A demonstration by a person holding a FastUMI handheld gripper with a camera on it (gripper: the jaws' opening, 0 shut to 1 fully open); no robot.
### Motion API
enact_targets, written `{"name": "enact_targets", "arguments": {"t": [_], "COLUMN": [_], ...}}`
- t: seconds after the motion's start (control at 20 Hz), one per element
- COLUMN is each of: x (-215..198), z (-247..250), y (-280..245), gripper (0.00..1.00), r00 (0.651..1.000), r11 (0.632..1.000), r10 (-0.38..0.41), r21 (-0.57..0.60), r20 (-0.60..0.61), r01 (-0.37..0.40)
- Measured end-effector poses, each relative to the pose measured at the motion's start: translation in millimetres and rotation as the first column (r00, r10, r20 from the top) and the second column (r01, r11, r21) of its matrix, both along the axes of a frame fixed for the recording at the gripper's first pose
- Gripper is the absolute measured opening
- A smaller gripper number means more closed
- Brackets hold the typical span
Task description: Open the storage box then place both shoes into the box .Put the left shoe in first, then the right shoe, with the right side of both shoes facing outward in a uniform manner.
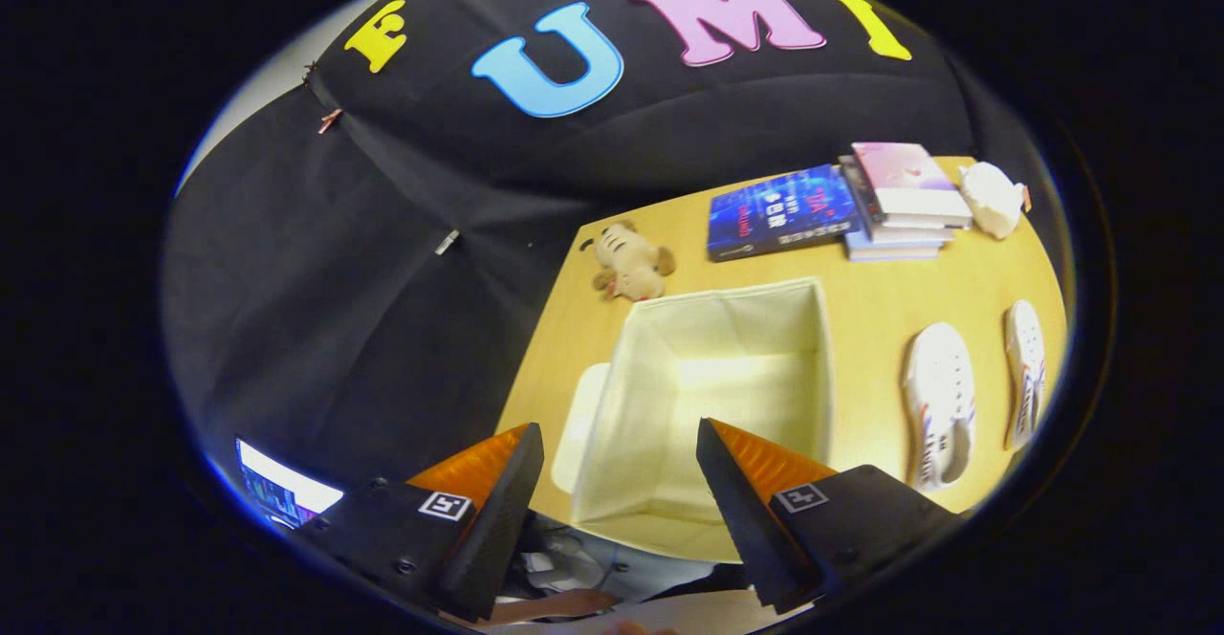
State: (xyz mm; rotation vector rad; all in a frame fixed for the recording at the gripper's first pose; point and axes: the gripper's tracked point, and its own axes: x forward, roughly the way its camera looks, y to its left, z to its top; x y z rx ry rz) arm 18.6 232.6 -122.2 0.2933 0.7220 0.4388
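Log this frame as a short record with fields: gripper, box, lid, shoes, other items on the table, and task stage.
gripper: gripper open, fingers spread, holding nothing, above the near rim of the box
box: storage box open, nothing inside
lid: lid lying flat on the table, against one side of the box
shoes: two white shoes, side by side on the table on the box's other side
other items: striped plush toy; blue book; stack of books; white plush toy
task stage: box opened, no shoe placed yet
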Motion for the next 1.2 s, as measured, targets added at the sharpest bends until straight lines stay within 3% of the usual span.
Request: {"name": "enact_targets", "arguments": {"t": [0.15, 0.4, 0.55, 0.9, 1.2], "x": [6, 11, 14, 28, 42], "z": [-23, -63, -92, -169, -205], "y": [-72, -172, -224, -291, -292], "gripper": [0.99, 0.99, 0.99, 0.99, 0.97], "r00": [0.998, 0.992, 0.99, 0.99, 0.98], "r11": [0.989, 0.957, 0.926, 0.887, 0.91], "r10": [-0.056, -0.126, -0.138, -0.092, -0.039], "r21": [-0.136, -0.262, -0.353, -0.461, -0.412], "r20": [0.026, 0.019, 0.015, -0.103, -0.197], "r01": [0.059, 0.127, 0.135, 0.034, -0.047]}}
